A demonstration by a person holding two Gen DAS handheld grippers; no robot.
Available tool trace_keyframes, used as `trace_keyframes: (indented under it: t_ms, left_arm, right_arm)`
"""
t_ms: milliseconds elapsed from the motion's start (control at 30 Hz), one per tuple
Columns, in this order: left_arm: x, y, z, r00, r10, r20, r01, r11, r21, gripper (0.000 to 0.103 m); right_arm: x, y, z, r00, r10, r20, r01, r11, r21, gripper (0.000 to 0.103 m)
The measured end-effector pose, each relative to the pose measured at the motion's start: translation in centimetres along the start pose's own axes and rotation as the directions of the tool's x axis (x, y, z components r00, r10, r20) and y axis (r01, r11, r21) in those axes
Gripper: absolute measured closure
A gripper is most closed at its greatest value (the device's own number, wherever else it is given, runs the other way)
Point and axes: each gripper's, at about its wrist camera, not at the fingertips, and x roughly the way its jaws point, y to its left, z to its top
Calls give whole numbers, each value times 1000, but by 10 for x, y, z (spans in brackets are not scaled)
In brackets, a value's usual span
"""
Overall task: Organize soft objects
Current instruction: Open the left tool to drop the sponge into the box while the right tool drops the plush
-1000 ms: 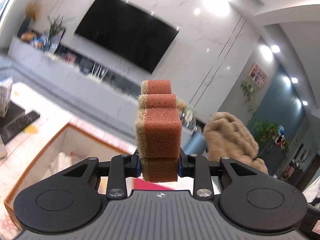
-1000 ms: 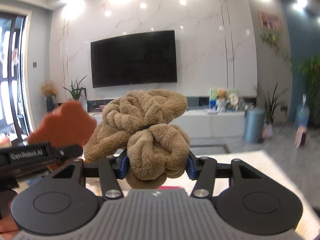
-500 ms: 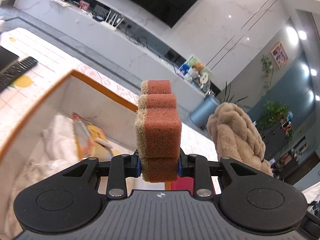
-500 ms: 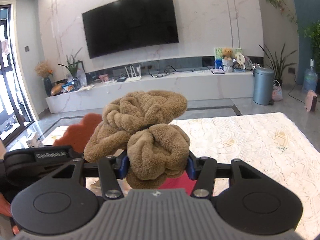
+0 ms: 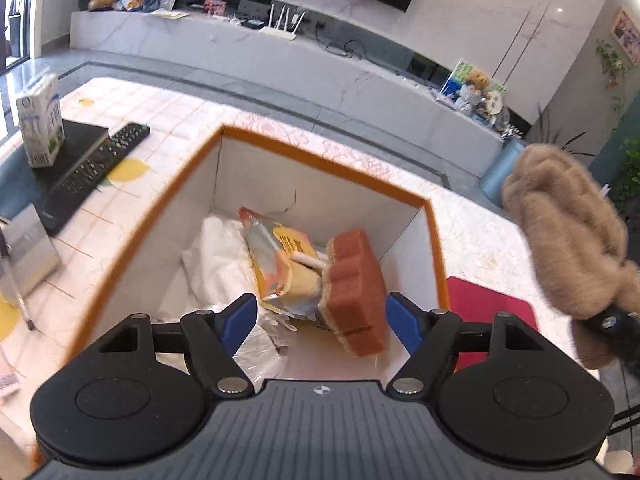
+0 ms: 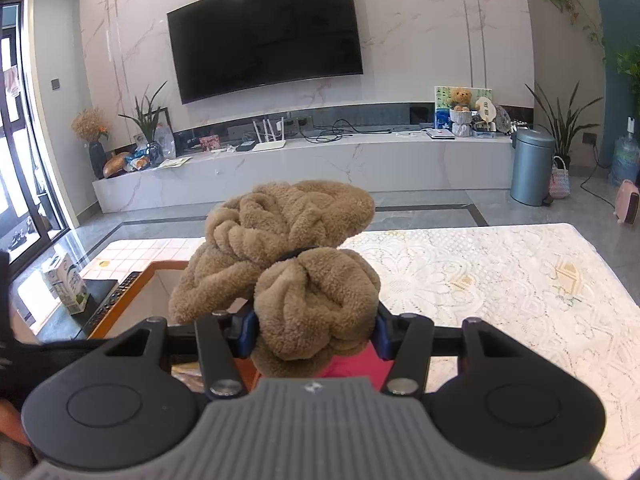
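My left gripper (image 5: 322, 320) hangs over an orange-rimmed white box (image 5: 304, 148), and its jaws are opening. The red-brown scouring sponge (image 5: 354, 292) sits loose between the blue pads, tilted and touching neither, over the box's inside. The box holds a white plastic bag (image 5: 218, 260) and a yellow snack packet (image 5: 276, 256). My right gripper (image 6: 314, 330) is shut on a fluffy brown towel bundle (image 6: 296, 264), held above the table beside the box (image 6: 160, 270). That bundle (image 5: 568, 232) also shows at the right edge of the left wrist view.
A remote control (image 5: 96, 168) and a milk carton (image 5: 40, 120) lie on the table left of the box. A red mat (image 5: 488, 308) lies right of the box. A white lace tablecloth (image 6: 500, 272) covers the table's right part. A metal stand (image 5: 24, 256) is at far left.
The left gripper tipped down over the box and its jaws spread, letting go of the sponge, which now tilts free. The right gripper lowered toward the table, still holding the towel.
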Motion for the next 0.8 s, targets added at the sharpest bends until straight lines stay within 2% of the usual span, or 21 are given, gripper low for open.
trace_keyframes:
  t_ms: [167, 333, 467, 633, 700, 800]
  left_arm:
    - [-35, 8, 16, 997, 21, 79, -22, 1000, 9, 16]
    - [-59, 35, 33, 993, -21, 112, 31, 996, -81, 16]
    - [-76, 55, 36, 986, 22, 167, -4, 994, -107, 16]
    - [-82, 82, 36, 982, 30, 185, 0, 988, -157, 16]
    - [-83, 90, 37, 980, 42, 193, -9, 985, -173, 17]
    - [-82, 98, 38, 976, 70, 207, -34, 985, -171, 17]
  right_arm:
    - [-19, 15, 3, 999, 25, 20, -24, 999, -37, 50]
    - [-36, 36, 2, 996, 91, 17, -89, 992, -88, 50]
    - [-40, 56, -6, 978, 192, -75, -202, 966, -159, 50]
    - [-26, 82, -25, 935, 290, -204, -330, 921, -206, 50]
    - [-18, 92, -32, 922, 298, -246, -354, 907, -227, 50]
    - [-8, 104, -40, 914, 283, -291, -359, 897, -257, 50]
